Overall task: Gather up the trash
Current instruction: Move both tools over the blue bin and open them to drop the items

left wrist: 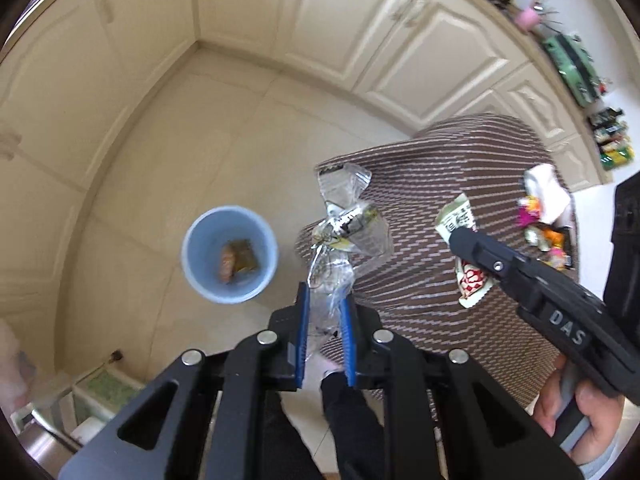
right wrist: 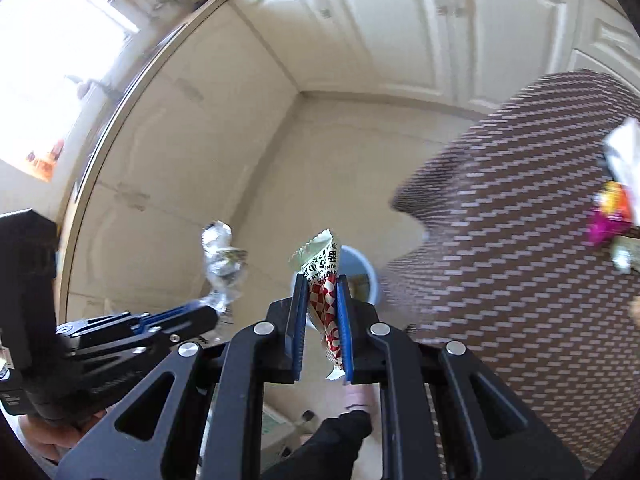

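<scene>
My left gripper [left wrist: 325, 292] is shut on a crumpled clear plastic wrapper [left wrist: 344, 224], which hangs over the edge of the striped brown tablecloth [left wrist: 440, 168]. The same clear wrapper [right wrist: 222, 264] shows at left in the right wrist view, held by the left gripper [right wrist: 212, 308]. My right gripper [right wrist: 323, 284] is shut on a red-and-white checked snack wrapper [right wrist: 326, 280] with a pale green top. That snack wrapper [left wrist: 464, 236] and the right gripper [left wrist: 456, 236] appear over the cloth in the left wrist view. A light blue bin [left wrist: 230, 254] stands on the floor with some trash inside; the bin [right wrist: 362, 276] is partly hidden behind the right gripper.
More wrappers, pink, orange and white [left wrist: 544, 216], lie in a heap at the cloth's far right edge. Cream cabinet doors [left wrist: 360, 20] line the room behind the bin. A counter with green packets [left wrist: 572, 64] runs along the upper right. The floor is pale tile [left wrist: 240, 140].
</scene>
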A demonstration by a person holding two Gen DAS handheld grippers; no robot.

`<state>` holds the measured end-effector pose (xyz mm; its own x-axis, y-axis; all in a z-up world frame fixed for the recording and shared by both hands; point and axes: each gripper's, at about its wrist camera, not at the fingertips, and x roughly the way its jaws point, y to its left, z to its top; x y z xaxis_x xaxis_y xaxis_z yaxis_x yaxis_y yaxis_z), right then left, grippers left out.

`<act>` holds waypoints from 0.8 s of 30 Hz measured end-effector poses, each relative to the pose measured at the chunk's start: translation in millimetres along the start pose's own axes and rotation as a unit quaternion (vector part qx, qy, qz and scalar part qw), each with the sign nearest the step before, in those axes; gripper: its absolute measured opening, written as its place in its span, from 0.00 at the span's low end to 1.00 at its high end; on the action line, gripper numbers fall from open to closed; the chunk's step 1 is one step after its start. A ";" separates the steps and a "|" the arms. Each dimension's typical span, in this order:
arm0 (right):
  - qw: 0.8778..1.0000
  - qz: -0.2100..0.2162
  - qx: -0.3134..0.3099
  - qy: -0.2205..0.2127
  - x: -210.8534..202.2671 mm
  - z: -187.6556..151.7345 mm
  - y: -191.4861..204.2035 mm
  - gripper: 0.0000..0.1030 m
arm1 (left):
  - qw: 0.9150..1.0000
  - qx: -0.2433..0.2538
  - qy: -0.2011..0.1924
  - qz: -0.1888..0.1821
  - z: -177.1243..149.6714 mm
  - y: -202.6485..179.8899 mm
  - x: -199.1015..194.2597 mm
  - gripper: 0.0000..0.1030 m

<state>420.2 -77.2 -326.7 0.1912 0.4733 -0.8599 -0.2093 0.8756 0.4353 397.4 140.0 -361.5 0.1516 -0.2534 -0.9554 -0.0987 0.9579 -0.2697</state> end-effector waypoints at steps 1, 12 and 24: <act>1.000 0.007 0.001 0.006 10.8 1.6 10.1 0.13 | 1.000 -0.004 0.006 0.003 0.4 9.0 1.4 0.14; 1.000 0.004 0.014 0.020 41.5 -7.1 41.4 0.13 | 0.999 -0.019 0.036 0.026 18.7 71.2 19.7 0.28; 0.999 -0.010 0.008 0.038 55.7 -13.3 52.0 0.13 | 0.999 -0.034 0.017 -0.003 26.0 90.5 12.2 0.34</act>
<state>407.2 -6.6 -355.6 0.1208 0.4471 -0.8863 -0.1907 0.8867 0.4213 415.9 227.2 -394.5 0.1182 -0.2657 -0.9568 -0.1652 0.9448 -0.2828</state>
